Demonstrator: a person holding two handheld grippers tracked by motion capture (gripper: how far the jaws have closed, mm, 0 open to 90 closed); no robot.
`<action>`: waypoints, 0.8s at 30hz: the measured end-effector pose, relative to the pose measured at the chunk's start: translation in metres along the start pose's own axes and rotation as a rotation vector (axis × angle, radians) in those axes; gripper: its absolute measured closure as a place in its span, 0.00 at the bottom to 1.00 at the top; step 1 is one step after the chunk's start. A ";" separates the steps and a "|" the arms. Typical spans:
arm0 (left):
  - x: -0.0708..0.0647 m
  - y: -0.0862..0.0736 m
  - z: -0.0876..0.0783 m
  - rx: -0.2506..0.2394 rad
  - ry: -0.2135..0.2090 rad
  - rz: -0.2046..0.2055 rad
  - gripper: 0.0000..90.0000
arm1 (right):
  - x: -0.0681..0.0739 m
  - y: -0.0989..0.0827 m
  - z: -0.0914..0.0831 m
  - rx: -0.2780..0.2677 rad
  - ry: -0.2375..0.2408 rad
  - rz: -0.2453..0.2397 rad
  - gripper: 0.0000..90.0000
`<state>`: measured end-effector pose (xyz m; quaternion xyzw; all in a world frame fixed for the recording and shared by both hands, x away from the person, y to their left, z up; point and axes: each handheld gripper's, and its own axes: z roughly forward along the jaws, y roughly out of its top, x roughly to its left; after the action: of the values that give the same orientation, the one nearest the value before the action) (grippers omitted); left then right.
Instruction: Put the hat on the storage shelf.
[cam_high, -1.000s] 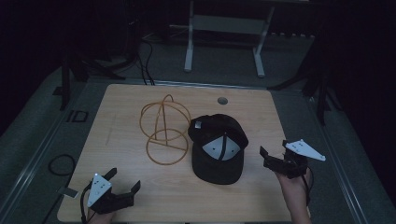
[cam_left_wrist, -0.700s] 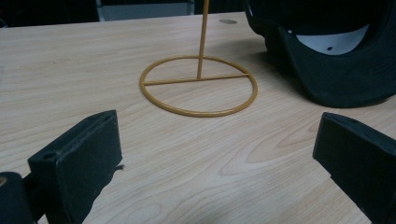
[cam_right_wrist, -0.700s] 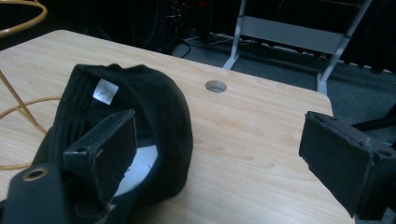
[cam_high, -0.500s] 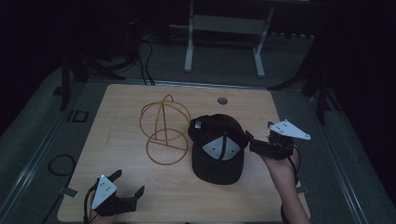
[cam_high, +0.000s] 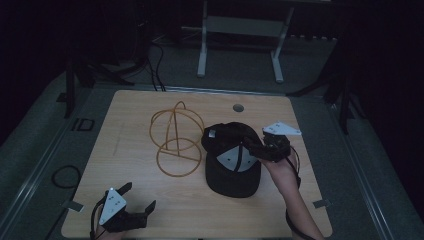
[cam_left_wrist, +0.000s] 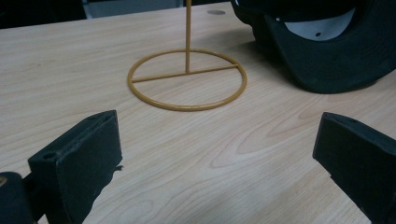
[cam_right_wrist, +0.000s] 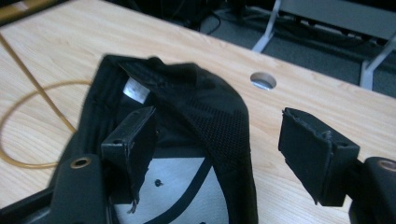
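A black cap (cam_high: 232, 162) lies upside down right of the table's middle, its white and grey lining (cam_right_wrist: 182, 186) facing up. My right gripper (cam_high: 253, 148) is open at the cap's right side. One jaw is inside the cap and the other is outside over the wood, with the mesh side wall (cam_right_wrist: 224, 135) between them. A yellow wire stand (cam_high: 174, 137) is just left of the cap; its round base ring (cam_left_wrist: 187, 79) lies flat on the wood. My left gripper (cam_high: 139, 196) rests open near the front left edge, pointing at the stand, with nothing between its jaws.
The wooden table (cam_high: 125, 125) has a round hole (cam_high: 238, 107) near its far edge. Beyond the table a metal frame (cam_high: 240, 30) and cables lie on the dark floor. Bare wood separates the left gripper from the stand.
My right gripper has moved left from the table's right side to the cap, and its jaws now straddle the cap's side wall. My left gripper has shifted a little to the right.
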<state>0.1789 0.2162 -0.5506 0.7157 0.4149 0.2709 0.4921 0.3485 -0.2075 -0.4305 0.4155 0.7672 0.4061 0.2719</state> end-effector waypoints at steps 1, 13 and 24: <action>0.000 0.000 0.000 0.003 -0.002 0.002 0.02 | 0.000 0.000 0.005 0.017 -0.005 -0.005 0.30; 0.001 -0.001 0.000 -0.003 -0.008 0.002 0.02 | -0.005 -0.014 0.049 0.144 -0.096 -0.001 0.55; 0.002 0.000 -0.001 0.000 -0.010 -0.009 0.02 | -0.004 -0.017 0.061 0.189 -0.159 0.035 0.99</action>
<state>0.1794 0.2184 -0.5506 0.7152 0.4158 0.2650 0.4954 0.3894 -0.1927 -0.4763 0.4834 0.7707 0.3023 0.2845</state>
